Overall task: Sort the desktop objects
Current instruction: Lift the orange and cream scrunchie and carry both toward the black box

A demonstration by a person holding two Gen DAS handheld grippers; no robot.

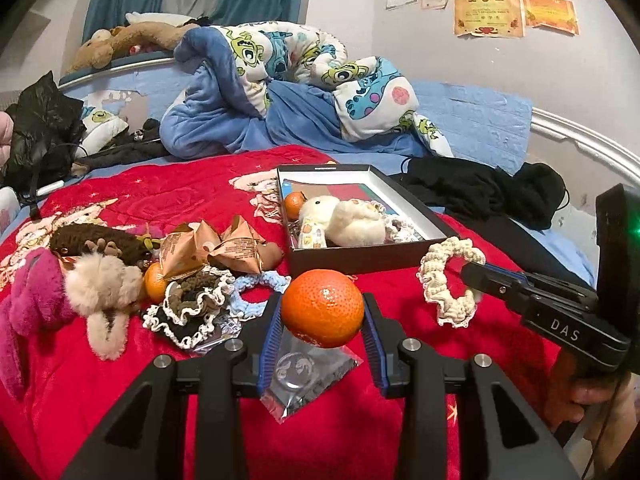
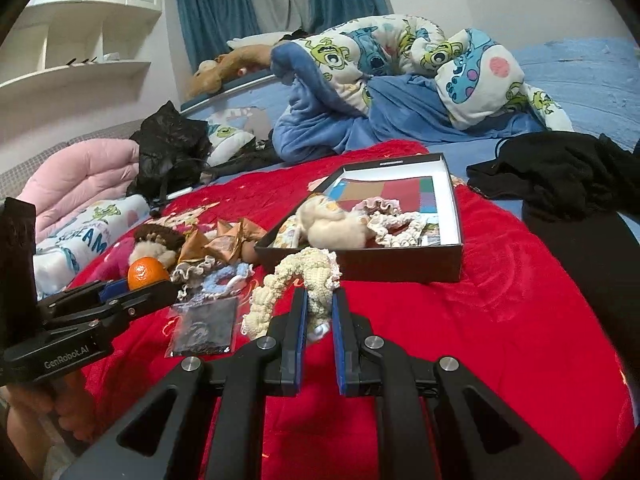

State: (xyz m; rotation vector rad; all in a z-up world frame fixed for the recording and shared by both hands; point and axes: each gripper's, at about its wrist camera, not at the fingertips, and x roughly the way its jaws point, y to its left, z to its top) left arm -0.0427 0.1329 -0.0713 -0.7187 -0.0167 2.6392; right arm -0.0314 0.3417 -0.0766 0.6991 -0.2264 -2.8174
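Observation:
My left gripper (image 1: 322, 312) is shut on an orange mandarin (image 1: 322, 307) and holds it above the red blanket; the mandarin also shows in the right wrist view (image 2: 147, 273). My right gripper (image 2: 319, 304) is shut on a cream crocheted scrunchie (image 2: 298, 280), which also shows in the left wrist view (image 1: 448, 280). Both are just in front of the open black box (image 1: 372, 261), which also shows in the right wrist view (image 2: 454, 216). It holds a white plush toy (image 1: 344, 220), a small mandarin (image 1: 294, 204) and scrunchies.
On the red blanket (image 1: 120, 360) to the left lie a pink plush (image 1: 32, 300), a beige pompom (image 1: 104, 284), another mandarin (image 1: 154, 282), brown wrapped packets (image 1: 212, 250), scrunchies (image 1: 192, 308) and a clear plastic bag (image 1: 304, 376). Black clothing (image 2: 560, 172) lies right of the box.

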